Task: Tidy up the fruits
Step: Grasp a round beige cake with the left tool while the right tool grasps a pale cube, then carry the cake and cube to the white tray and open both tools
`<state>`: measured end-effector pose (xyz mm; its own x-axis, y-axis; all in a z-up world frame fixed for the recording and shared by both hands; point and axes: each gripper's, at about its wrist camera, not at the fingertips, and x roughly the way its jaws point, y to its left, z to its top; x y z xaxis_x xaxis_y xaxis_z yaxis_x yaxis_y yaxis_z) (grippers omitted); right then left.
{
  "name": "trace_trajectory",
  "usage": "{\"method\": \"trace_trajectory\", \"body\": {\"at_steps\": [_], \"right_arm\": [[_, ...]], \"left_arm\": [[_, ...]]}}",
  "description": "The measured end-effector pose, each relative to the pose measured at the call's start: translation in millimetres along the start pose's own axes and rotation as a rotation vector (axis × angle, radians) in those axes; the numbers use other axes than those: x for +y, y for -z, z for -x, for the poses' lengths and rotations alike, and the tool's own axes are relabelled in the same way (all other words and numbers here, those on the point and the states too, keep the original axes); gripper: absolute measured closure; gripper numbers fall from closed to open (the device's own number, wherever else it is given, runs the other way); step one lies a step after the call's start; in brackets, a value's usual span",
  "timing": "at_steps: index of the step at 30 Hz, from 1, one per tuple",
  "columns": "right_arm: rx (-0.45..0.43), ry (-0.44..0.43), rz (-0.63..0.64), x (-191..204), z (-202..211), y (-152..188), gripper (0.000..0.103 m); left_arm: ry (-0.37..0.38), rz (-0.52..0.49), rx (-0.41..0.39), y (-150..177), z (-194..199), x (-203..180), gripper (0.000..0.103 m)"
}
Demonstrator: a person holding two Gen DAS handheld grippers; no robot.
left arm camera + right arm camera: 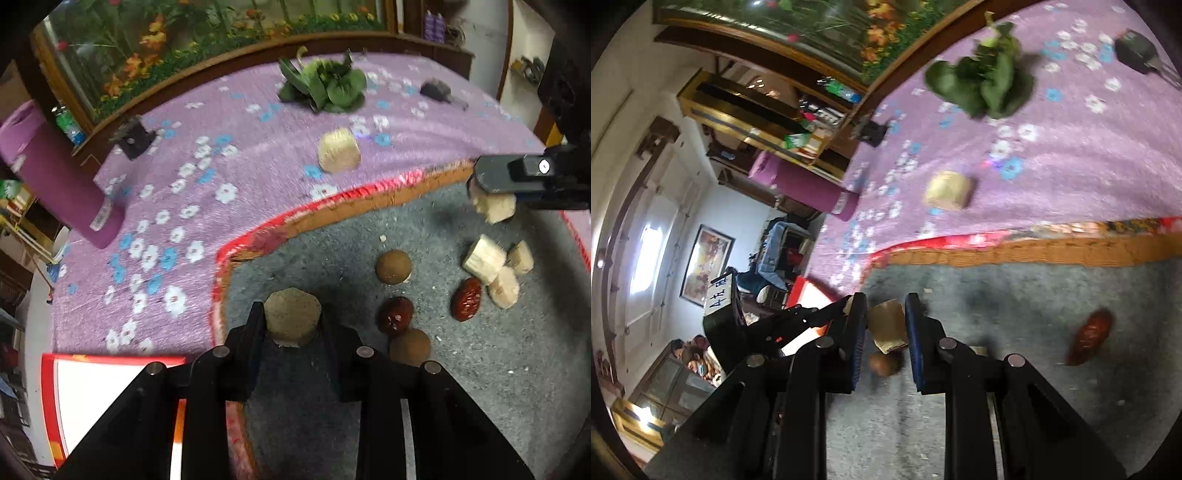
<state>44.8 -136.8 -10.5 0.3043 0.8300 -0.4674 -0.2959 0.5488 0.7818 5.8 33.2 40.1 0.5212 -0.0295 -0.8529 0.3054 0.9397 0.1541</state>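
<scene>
Purple fuzzy cloth with white and blue flowers [207, 206] covers the table. On it I see a shallow tray with a grey felt floor and a red-orange rim [332, 206]. A leafy green vegetable [325, 86] lies far back on the cloth, and a pale fibrous cylinder chunk [339, 150] sits just outside the rim.

Inside the tray lie three pale cut chunks [496, 267], two round brown longans [393, 266] and two wrinkled, glossy red dates [467, 300]; the right date's long axis tilts up to the right.

My left gripper [293, 321] pinches a tan, hexagon-faced cork-like chunk [292, 317], its flat face pointing away from the camera. My right gripper [886, 325] clamps a pale-brown blocky chunk [888, 325] above the felt, blurred.
</scene>
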Motion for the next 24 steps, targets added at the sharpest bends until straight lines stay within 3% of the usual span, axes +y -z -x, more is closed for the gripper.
{"method": "trace_trajectory", "body": {"at_steps": [3,7,11,19,24], "right_arm": [[0.016,-0.030,0.046,26,-14,7,0.080],[0.069,-0.066,0.121,76,-51,29,0.079],[0.139,-0.078,0.170,119,-100,55,0.079],[0.258,-0.036,0.219,162,-185,101,0.079],[0.287,0.069,0.264,174,-214,115,0.076]], "left_arm": [[-0.008,0.056,-0.044,8,24,10,0.074],[-0.077,0.131,-0.114,36,68,36,0.074],[-0.155,0.237,-0.135,74,98,76,0.074],[-0.225,0.351,-0.057,144,94,127,0.074],[-0.248,0.355,-0.023,163,84,134,0.073]]}}
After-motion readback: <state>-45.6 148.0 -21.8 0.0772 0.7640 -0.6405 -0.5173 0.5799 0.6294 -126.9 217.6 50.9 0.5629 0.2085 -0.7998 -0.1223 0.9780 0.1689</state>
